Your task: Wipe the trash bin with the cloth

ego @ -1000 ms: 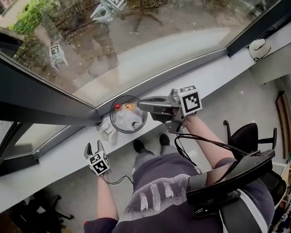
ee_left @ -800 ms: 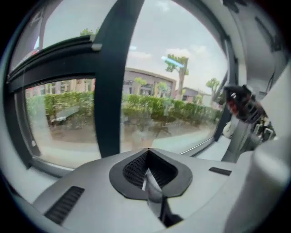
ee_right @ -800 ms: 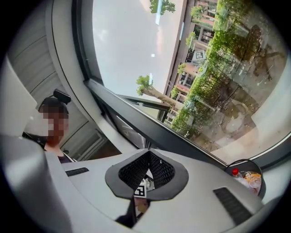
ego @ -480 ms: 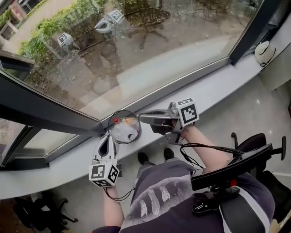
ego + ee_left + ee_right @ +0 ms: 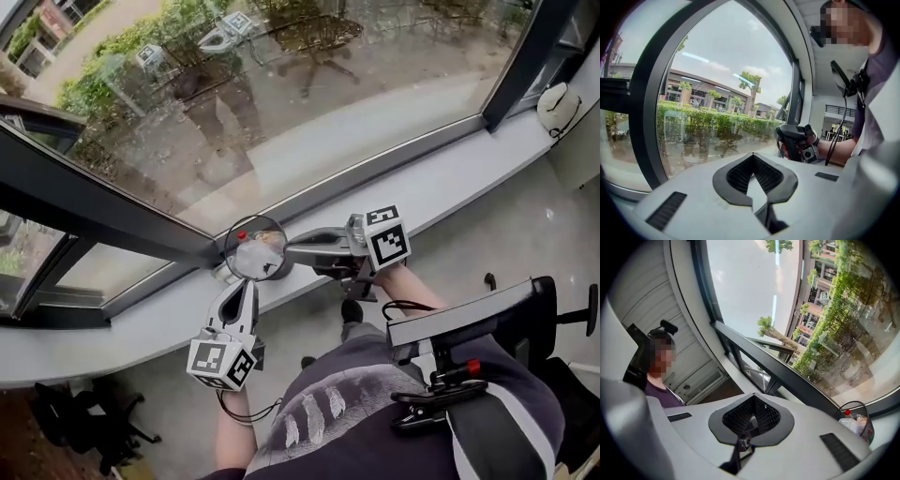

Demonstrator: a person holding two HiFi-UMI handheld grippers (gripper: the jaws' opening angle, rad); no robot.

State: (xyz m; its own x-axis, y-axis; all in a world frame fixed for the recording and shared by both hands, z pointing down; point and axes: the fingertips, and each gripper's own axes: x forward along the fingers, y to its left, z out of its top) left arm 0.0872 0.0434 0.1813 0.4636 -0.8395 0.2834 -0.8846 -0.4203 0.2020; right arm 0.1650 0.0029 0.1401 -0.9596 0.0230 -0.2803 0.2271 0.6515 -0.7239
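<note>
The left gripper [image 5: 246,289] is closed on nothing over the sill's [image 5: 450,178] near edge. Just past it, a bit of white cloth [image 5: 223,273] peeks out beside the trash bin [image 5: 228,246] at the back edge. The right gripper [image 5: 292,246] is closed too. Next, open and grab the cloth.

L gripper [image 5: 246,285]: low-centre in my head view, tips pointing up-frame, cube end nearest me; jaws closed tight.
R gripper [image 5: 292,244]: lies across frame, tips to the left, cube at wrist end; jaws closed too.
L arm [image 5: 232,433]: forearm runs up-frame from my body.
R arm [image 5: 401,287]: forearm angled up-left to the gripper.
Tips: near each other, apart.
</note>
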